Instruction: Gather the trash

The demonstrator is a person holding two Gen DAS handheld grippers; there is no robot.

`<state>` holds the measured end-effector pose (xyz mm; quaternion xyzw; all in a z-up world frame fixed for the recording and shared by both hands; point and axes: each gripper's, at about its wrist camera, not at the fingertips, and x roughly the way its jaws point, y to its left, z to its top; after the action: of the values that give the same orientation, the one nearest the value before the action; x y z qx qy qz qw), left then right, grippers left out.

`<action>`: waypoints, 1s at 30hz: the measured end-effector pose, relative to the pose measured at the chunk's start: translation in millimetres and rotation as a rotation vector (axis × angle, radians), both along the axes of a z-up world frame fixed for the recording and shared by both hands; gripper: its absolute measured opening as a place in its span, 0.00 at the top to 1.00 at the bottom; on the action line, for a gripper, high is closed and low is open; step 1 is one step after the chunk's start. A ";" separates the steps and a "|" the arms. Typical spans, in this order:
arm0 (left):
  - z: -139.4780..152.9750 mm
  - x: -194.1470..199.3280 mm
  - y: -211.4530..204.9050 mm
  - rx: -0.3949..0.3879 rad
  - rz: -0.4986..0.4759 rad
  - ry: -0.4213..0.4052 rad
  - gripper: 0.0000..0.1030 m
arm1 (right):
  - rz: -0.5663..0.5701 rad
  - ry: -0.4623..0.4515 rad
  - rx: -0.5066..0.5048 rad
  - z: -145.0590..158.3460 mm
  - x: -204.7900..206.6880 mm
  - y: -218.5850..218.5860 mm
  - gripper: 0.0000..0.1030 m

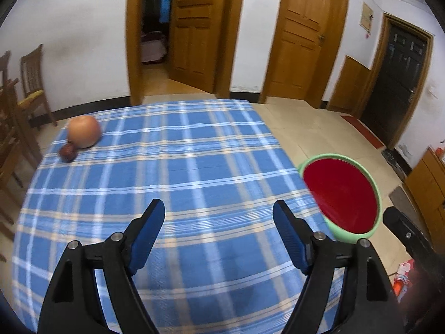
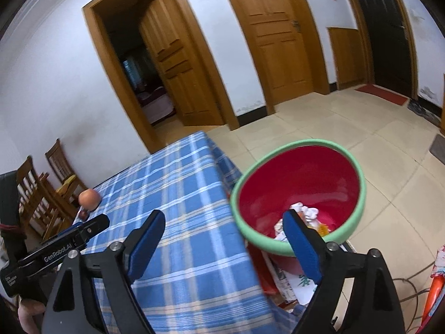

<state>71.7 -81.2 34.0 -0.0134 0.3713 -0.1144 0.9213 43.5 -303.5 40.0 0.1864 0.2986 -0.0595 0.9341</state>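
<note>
A red bin with a green rim [image 2: 297, 192] stands beside the table's right edge; the same bin [image 1: 342, 194] shows at the right of the left wrist view. Crumpled white paper [image 2: 304, 211] and other scraps lie at its bottom. My right gripper [image 2: 222, 220] is open and empty, its right finger over the bin's near rim. My left gripper [image 1: 218, 211] hangs open and empty above the blue plaid tablecloth [image 1: 180, 172]. The left gripper's body [image 2: 64, 245] also shows at the left of the right wrist view.
An apple [image 1: 84, 131] and a small dark red fruit [image 1: 67, 152] lie near the table's far left corner. Wooden chairs [image 1: 33, 83] stand left of the table. Cardboard and packaging [image 2: 292, 281] lie on the tiled floor under the bin. Wooden doors line the far wall.
</note>
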 end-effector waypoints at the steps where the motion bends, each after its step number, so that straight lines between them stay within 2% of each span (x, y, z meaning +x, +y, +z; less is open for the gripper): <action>1: 0.5 -1.7 3.6 0.007 0.009 -0.003 0.22 | 0.014 -0.003 -0.007 1.3 -0.2 6.1 0.11; 3: 2.1 -6.8 12.0 0.015 0.027 -0.011 0.22 | 0.037 -0.006 -0.019 3.3 0.0 17.1 0.10; 7: 6.1 -18.6 27.0 0.022 0.064 -0.028 0.20 | 0.068 -0.011 -0.046 5.8 -2.6 36.9 0.02; 19: 10.6 -41.1 54.7 0.030 0.157 -0.047 0.19 | 0.125 -0.031 -0.086 8.4 -7.7 75.2 0.01; 30: 8.3 -48.9 62.0 0.031 0.180 -0.054 0.19 | 0.140 -0.035 -0.103 7.2 -8.5 87.8 0.01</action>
<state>22.8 -19.2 42.4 -0.0293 0.3452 -0.0254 0.9377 35.0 -215.6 47.2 0.1175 0.2911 -0.0059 0.9494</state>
